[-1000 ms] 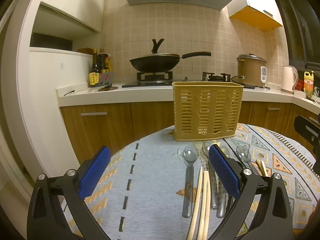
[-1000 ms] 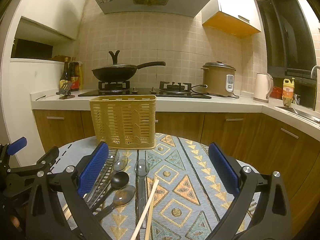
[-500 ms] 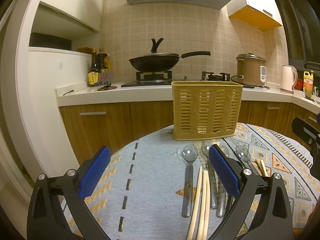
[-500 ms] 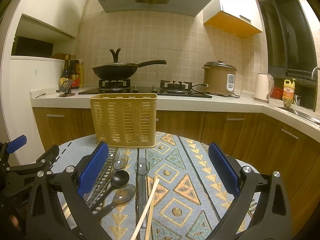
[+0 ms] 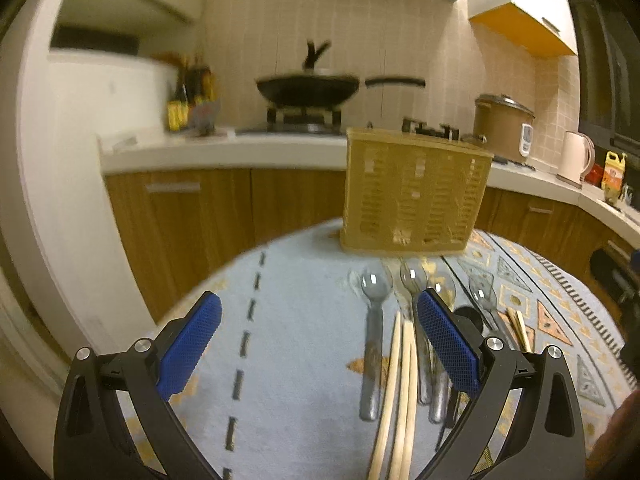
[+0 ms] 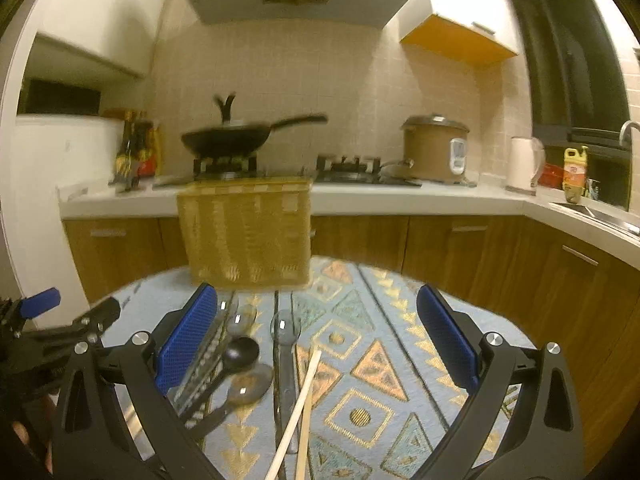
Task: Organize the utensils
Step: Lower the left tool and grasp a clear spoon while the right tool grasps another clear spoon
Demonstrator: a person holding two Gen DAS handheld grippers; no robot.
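**Now both cameras blurred and shifted, nothing gripped**

Versus half a second ago: both views have gone motion-blurred. From the left wrist, the utensil basket [image 5: 414, 190] now sits tilted in frame and the range hood has slid mostly out the top, so that camera has rolled and pitched down. From the right wrist, the basket [image 6: 246, 232] sits lower and closer to the fingers than before. Utensils on the table have not moved.

Left gripper [image 5: 318, 344]: jaws wide apart, empty, hovering over the patterned tablecloth [image 5: 296, 340]. Its right finger overlaps the cluster of utensils in view. Right gripper [image 6: 316, 344]: jaws wide apart, empty as well.

Task items, all flat on the cloth in front of the basket:
- clear spoon [image 5: 372, 344], leftmost, handle toward camera
- pair of chopsticks [image 5: 400, 392] just beside it, side by side
- more clear spoons [image 5: 412, 278] partly hidden behind the left gripper's right finger
- black spoon [image 6: 240, 354] with a clear spoon [image 6: 248, 384] just below it, near the right gripper's left finger
- second pair of chopsticks [image 6: 302, 404] crossing over the handle of another clear spoon [image 6: 285, 330]

Surroundings: wok [image 6: 224, 140] on the stove, rice cooker [image 6: 436, 152], kettle [image 6: 524, 166], sauce bottles [image 5: 188, 100] on the counter. All well apart from the table; nothing stands between grippers and utensils.
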